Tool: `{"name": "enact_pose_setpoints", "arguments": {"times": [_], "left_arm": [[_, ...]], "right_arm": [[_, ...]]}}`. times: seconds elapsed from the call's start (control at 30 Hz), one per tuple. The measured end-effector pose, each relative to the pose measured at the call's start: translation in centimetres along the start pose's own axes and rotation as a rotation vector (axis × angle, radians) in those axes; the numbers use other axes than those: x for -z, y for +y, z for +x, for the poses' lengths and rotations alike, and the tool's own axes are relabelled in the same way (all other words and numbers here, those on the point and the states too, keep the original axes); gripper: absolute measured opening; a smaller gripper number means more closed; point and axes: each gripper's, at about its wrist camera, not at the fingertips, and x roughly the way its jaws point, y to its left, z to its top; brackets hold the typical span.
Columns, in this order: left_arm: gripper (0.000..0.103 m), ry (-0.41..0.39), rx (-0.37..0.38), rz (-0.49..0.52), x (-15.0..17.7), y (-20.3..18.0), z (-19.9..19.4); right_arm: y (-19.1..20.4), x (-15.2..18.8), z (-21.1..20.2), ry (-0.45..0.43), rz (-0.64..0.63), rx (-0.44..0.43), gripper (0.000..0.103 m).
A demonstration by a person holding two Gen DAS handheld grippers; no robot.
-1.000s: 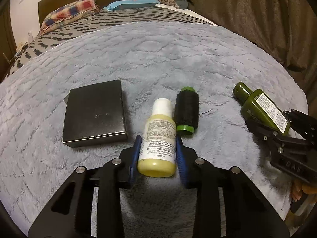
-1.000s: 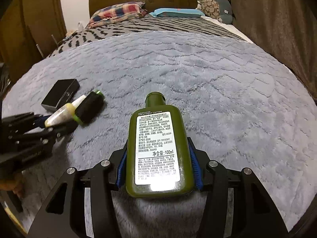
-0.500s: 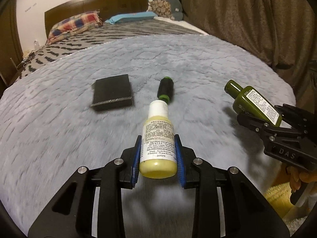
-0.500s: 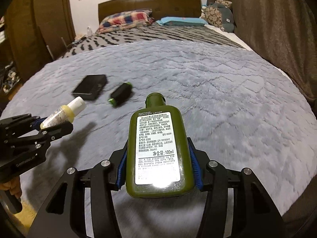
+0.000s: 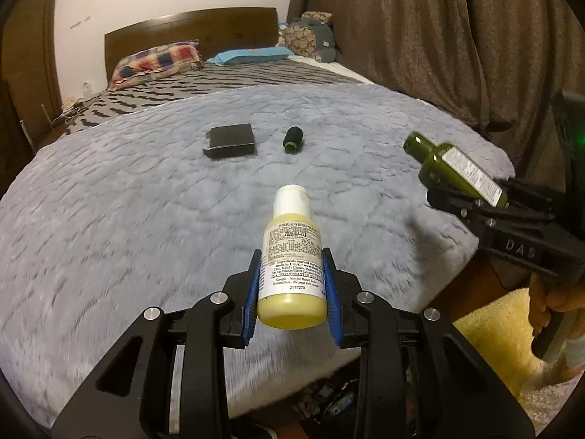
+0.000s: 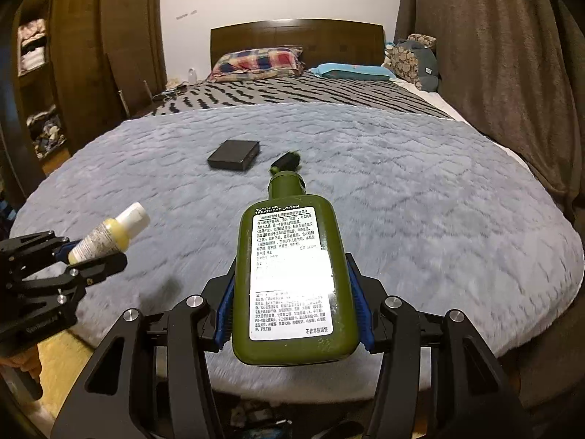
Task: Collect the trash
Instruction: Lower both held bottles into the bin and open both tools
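Observation:
My left gripper [image 5: 291,285] is shut on a small yellow bottle [image 5: 292,256] with a white cap, held in the air over the near edge of the bed. My right gripper [image 6: 294,307] is shut on a dark green lotion bottle [image 6: 292,274] with a white label, also lifted. Each gripper shows in the other's view: the yellow bottle [image 6: 108,232] at left, the green bottle [image 5: 457,168] at right. A black box [image 5: 231,139] and a black spool with green ends [image 5: 292,139] lie on the grey blanket [image 5: 128,219].
Pillows [image 6: 257,62] and a wooden headboard [image 6: 296,36] are at the far end. Brown curtains [image 6: 493,55] hang along the right side. A wooden wardrobe [image 6: 73,55] stands at left. A yellow rug [image 5: 493,336] and clutter lie on the floor below the bed edge.
Both grippers have lifted and pulled back from the bed with their bottles. The black box and spool stay on the blanket and look farther away.

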Motion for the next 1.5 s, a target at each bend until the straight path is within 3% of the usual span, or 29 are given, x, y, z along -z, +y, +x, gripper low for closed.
{"name": "enact_pose_setpoints", "arguments": {"times": [0.2, 0.47, 0.87, 1.2, 1.5], "left_arm": [[0.029, -0.040, -0.005, -0.013, 2.8, -0.2, -3.3], [0.029, -0.003, 0.036, -0.043, 7.3, -1.3, -3.9], [0.029, 0.156, 0.052, -0.056, 13.4, -1.7, 0.3], [0.029, 0.349, 0.060, -0.078, 18.0, -2.0, 6.5], [0.029, 0.457, 0.072, -0.078, 20.3, -2.4, 10.0]], "right_arm": [[1.1, 3.4, -2.6, -0.008, 0.024, -0.041, 0.053], [2.4, 8.2, -3.4, 0.038, 0.044, -0.092, 0.053], [4.1, 14.1, 1.0, 0.217, 0.010, -0.103, 0.053], [4.0, 18.1, 5.4, 0.376, 0.022, -0.092, 0.053], [3.5, 20.8, 8.5, 0.489, 0.062, -0.086, 0.053]]}}
